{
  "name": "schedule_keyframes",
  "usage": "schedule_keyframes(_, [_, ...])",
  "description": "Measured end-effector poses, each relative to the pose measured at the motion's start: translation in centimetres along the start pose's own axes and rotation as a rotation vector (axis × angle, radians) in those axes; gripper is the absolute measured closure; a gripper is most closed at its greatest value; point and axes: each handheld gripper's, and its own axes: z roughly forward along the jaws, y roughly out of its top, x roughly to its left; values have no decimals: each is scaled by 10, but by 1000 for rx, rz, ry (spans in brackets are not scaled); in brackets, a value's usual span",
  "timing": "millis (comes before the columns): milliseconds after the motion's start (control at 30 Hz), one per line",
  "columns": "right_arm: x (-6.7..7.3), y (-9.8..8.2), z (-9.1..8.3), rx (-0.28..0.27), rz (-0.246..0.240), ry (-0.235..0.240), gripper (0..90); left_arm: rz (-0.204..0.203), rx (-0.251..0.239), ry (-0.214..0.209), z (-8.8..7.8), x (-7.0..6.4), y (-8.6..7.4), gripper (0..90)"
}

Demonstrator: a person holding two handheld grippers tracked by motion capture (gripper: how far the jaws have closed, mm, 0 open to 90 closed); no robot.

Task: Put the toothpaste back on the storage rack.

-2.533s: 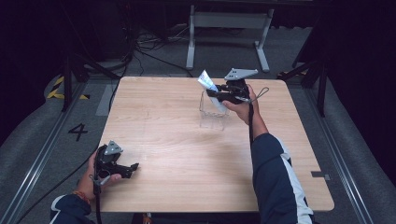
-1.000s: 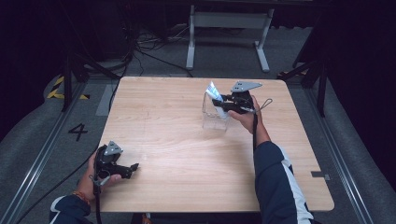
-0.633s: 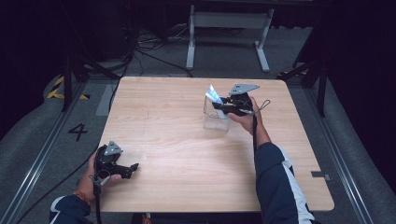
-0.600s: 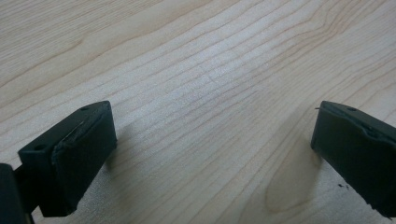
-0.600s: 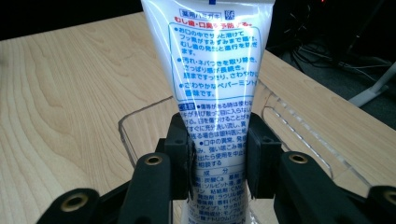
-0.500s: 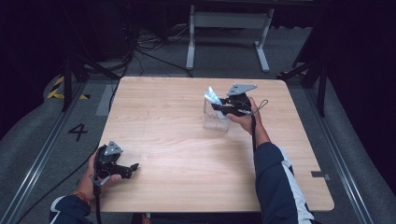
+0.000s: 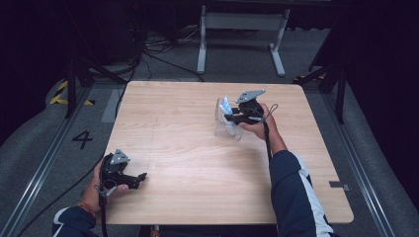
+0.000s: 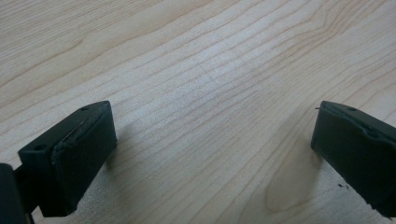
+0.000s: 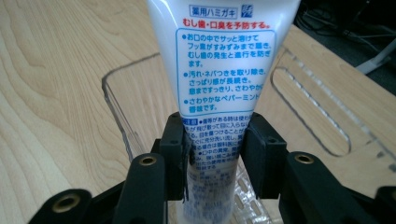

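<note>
Now my right hand-held gripper (image 9: 214, 154), jaws just easing apart, holds the toothpaste tube (image 9: 223, 60) inside the clear container (image 9: 116, 100) on the surface (image 7: 197, 163), likely ready for release and withdrawal.

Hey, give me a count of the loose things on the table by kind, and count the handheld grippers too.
Toothpaste tube: 1
Clear plastic bin: 1
Handheld grippers, left gripper and right gripper: 2
Total: 4
</note>
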Motion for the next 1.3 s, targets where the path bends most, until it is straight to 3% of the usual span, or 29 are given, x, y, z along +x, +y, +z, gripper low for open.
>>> schedule_keyframes(400, [4,9,-9,-23,66,-4,524,-2,-1,1,0,0,0,6])
schedule_keyframes(667, [10,15,-21,-23,63,-19,487,-1,-2,4,0,0,0,6])
schedule_keyframes(800, [15,16,-26,15,36,-27,431,0,-2,4,0,0,0,6])
schedule_keyframes(1000, [18,19,-36,31,28,-49,386,-4,0,2,0,0,-1,6])
schedule_keyframes(1133, [23,20,-40,84,5,-71,360,3,0,2,0,0,0,5])
schedule_keyframes(1300, [26,21,-46,72,0,-84,348,1,0,-1,0,0,0,5])
